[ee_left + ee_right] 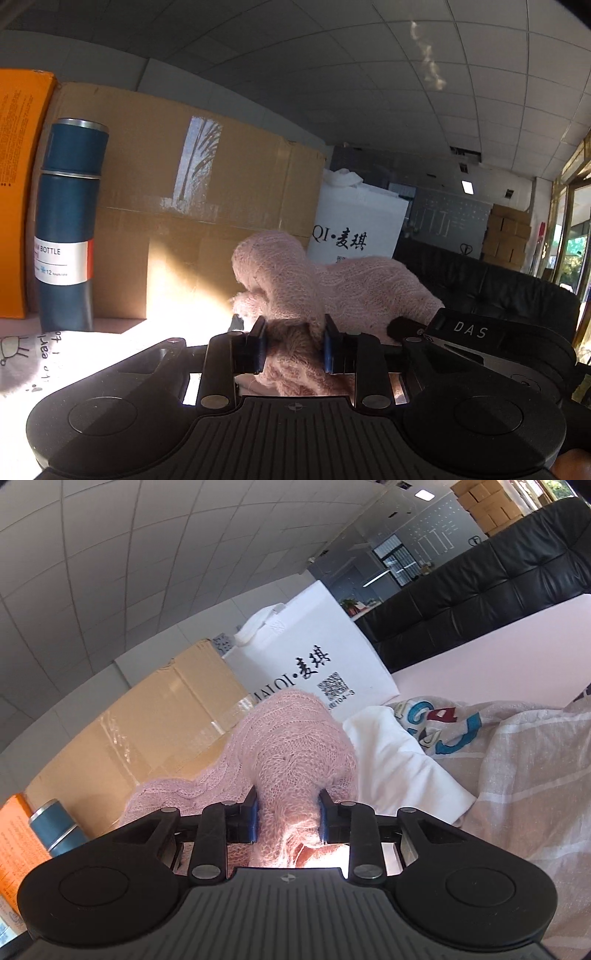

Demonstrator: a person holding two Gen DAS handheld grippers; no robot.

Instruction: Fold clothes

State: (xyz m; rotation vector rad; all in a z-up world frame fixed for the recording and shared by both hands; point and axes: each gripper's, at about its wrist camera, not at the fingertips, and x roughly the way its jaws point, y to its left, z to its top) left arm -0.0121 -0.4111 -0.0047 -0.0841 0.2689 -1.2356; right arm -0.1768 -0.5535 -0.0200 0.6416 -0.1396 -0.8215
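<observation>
From your left wrist, your left tool (294,343) is clamped on a bunch of the pink sweater (332,284), lifted in front of the cardboard box (192,192). From your right wrist, your right tool (288,821) pinches the sweater too, just beside that box.

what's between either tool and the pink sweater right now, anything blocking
Nothing visible. The left tool and the right tool are each already shut on a bunch of the pink sweater, knit pressed between the blue pads. The blue bottle and cardboard box stand behind, apart from the grips.
</observation>
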